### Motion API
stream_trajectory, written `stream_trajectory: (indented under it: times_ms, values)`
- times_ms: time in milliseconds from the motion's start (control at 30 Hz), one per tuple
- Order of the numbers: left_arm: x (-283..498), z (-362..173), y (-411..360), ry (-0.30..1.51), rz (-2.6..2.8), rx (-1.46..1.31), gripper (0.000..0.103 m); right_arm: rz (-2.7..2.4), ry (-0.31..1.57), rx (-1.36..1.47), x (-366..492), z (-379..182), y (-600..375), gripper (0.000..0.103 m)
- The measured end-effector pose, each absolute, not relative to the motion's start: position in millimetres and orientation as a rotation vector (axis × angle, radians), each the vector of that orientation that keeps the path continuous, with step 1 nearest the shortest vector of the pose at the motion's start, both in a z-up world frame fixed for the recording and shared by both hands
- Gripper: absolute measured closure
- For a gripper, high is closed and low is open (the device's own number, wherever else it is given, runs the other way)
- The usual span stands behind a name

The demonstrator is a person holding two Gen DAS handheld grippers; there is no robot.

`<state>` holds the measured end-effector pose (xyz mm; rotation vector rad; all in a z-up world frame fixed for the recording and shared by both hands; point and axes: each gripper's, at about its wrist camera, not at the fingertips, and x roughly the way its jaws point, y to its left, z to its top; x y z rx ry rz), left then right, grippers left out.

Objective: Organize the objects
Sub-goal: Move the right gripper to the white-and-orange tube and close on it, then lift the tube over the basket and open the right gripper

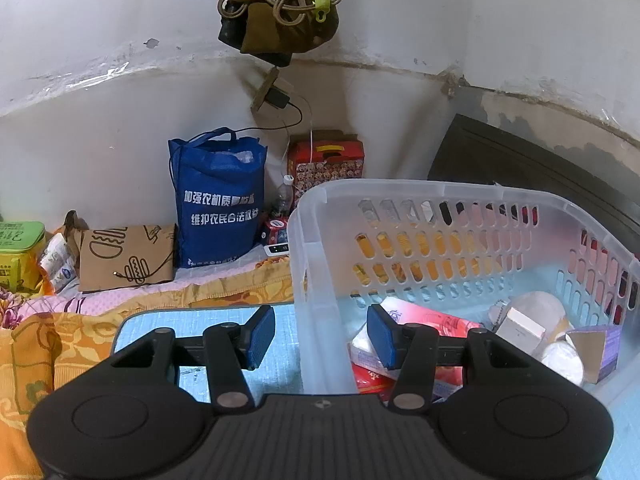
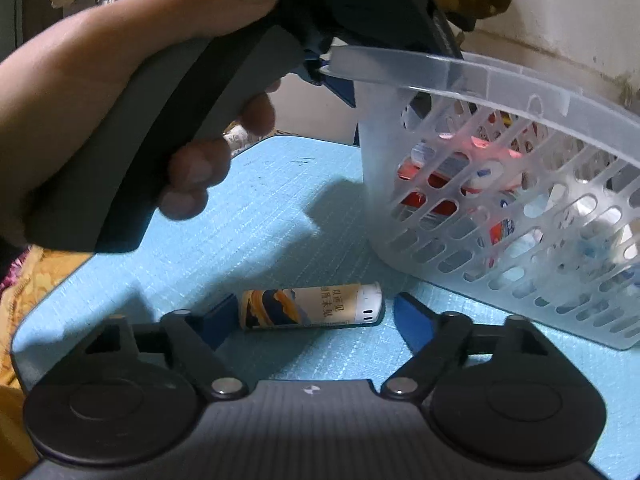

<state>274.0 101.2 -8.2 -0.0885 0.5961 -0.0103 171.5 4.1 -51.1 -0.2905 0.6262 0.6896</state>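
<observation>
Now the right gripper [image 2: 310,316] is reaching with jaws spread around the small printed tube [image 2: 311,307] lying on the blue table [image 2: 256,216]; if they are closing off-centre, the round tube is probably rolling away; the left gripper [image 1: 321,336], jaws spread astride the basket [image 1: 316,280] wall, is maybe tipping the basket

We lose the basket's [image 2: 520,92] right end past the frame edge, its contents [image 2: 460,184] blurred behind the slotted wall.
</observation>
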Motion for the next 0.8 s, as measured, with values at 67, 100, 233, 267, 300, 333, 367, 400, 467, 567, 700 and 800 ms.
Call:
stream_trajectory:
  times_ms: [67,100,233,267,300,333,367,400,467,567,700,800]
  values:
    - [274,-8,101,0.598,-0.011,-0.086,0.048,0.695,0.623,-0.294,170,-51,4,0.021]
    - [274,-8,101,0.598,-0.011,-0.087,0.048,0.698,0.621,-0.298,169,-51,6,0.023]
    - [274,-7,101,0.603,-0.012,-0.093,0.047,0.713,0.612,-0.306,167,-51,7,0.025]
    - [274,-7,101,0.604,-0.015,-0.091,0.047,0.721,0.614,-0.3,166,-51,6,0.025]
    - [274,-7,101,0.605,-0.018,-0.093,0.047,0.726,0.613,-0.289,166,-50,3,0.025]
    - [274,-7,102,0.605,-0.02,-0.096,0.047,0.73,0.609,-0.282,165,-49,1,0.025]
    - [275,-7,102,0.605,-0.021,-0.096,0.047,0.73,0.603,-0.282,164,-49,-2,0.025]
    - [274,-7,103,0.604,-0.022,-0.097,0.047,0.728,0.594,-0.28,161,-48,-6,0.025]
    - [275,-8,103,0.603,-0.025,-0.098,0.047,0.728,0.582,-0.277,157,-46,-15,0.025]
    - [274,-9,104,0.603,-0.02,-0.097,0.047,0.723,0.575,-0.268,151,-44,-35,0.025]
    - [274,-9,103,0.601,-0.016,-0.093,0.047,0.709,0.564,-0.225,137,-34,-73,0.025]
    - [275,-10,102,0.601,-0.008,-0.097,0.047,0.674,0.522,-0.178,127,-20,-99,0.025]
